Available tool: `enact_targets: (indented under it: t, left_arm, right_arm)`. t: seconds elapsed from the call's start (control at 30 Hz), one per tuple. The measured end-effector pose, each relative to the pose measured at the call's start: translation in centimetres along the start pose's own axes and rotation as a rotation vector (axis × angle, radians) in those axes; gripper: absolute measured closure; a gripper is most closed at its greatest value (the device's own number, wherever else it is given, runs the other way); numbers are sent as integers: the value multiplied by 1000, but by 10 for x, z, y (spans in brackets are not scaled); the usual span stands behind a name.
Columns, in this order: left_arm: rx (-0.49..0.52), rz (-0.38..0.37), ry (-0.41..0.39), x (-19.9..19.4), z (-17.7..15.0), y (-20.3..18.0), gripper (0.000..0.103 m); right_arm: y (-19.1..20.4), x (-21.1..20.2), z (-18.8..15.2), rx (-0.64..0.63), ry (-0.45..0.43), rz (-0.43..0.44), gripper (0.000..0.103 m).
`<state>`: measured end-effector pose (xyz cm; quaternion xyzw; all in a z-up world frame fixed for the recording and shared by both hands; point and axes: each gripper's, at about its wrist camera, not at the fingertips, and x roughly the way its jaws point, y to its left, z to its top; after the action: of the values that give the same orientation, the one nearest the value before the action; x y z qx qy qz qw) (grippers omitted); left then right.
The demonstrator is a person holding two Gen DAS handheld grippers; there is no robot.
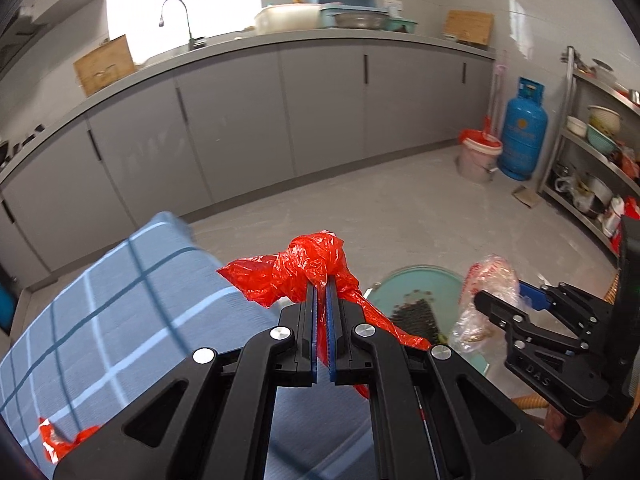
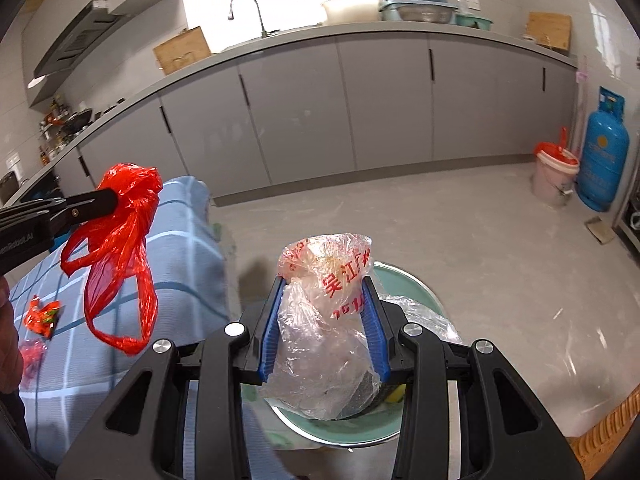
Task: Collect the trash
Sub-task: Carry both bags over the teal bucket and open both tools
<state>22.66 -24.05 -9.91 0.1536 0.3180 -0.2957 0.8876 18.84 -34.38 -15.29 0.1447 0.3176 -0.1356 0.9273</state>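
My left gripper [image 1: 323, 280] is shut on a crumpled red plastic bag [image 1: 296, 272], held above the blue checked cloth [image 1: 120, 300]; the bag also hangs from it in the right wrist view [image 2: 120, 248]. My right gripper [image 2: 325, 280] is shut on a clear plastic bag with red print [image 2: 328, 320], held over a pale green bin [image 2: 420, 292]. The bin [image 1: 416, 284] and clear bag [image 1: 488, 288] also show in the left wrist view. Small red wrappers [image 2: 40, 316] lie on the cloth.
Grey kitchen cabinets [image 1: 280, 112] run along the back. A pink bucket with a red liner [image 1: 478, 156] and a blue gas cylinder [image 1: 522, 132] stand at the right. A metal shelf rack [image 1: 600, 152] holds bowls and pots.
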Motion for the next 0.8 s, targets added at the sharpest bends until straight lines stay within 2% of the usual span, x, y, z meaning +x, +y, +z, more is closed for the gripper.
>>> enact_targets:
  t: [0.53,0.6,0.63,0.67,0.7,0.73,0.8]
  left_arm:
    - [122,-92,48,58,-10,-61,98]
    - [129,-118,58,65,-11,-66,95]
    - [131,-118,58,67,-12,-68,90]
    - [133,-118,62,69,-13,-69,62]
    - [135,-101,56,70,-14,-70,35]
    - [135,-68,30,68,-16,-68,29]
    - [144,-39,23,67,-17,-64,28]
  right_arm:
    - [-44,31,-4,43,28,-60,64]
    - [-46,36,-6,46,36,-62,61]
    - [-48,40,-7,50,47,-56,58]
    - [-50,43,-8,58,47,-55,44]
    - [-52,45,-9,68,40,-57,36]
    - [-54,46,-10,77,37,-62,28]
    - [-59,49,-12,97,42,-67,29]
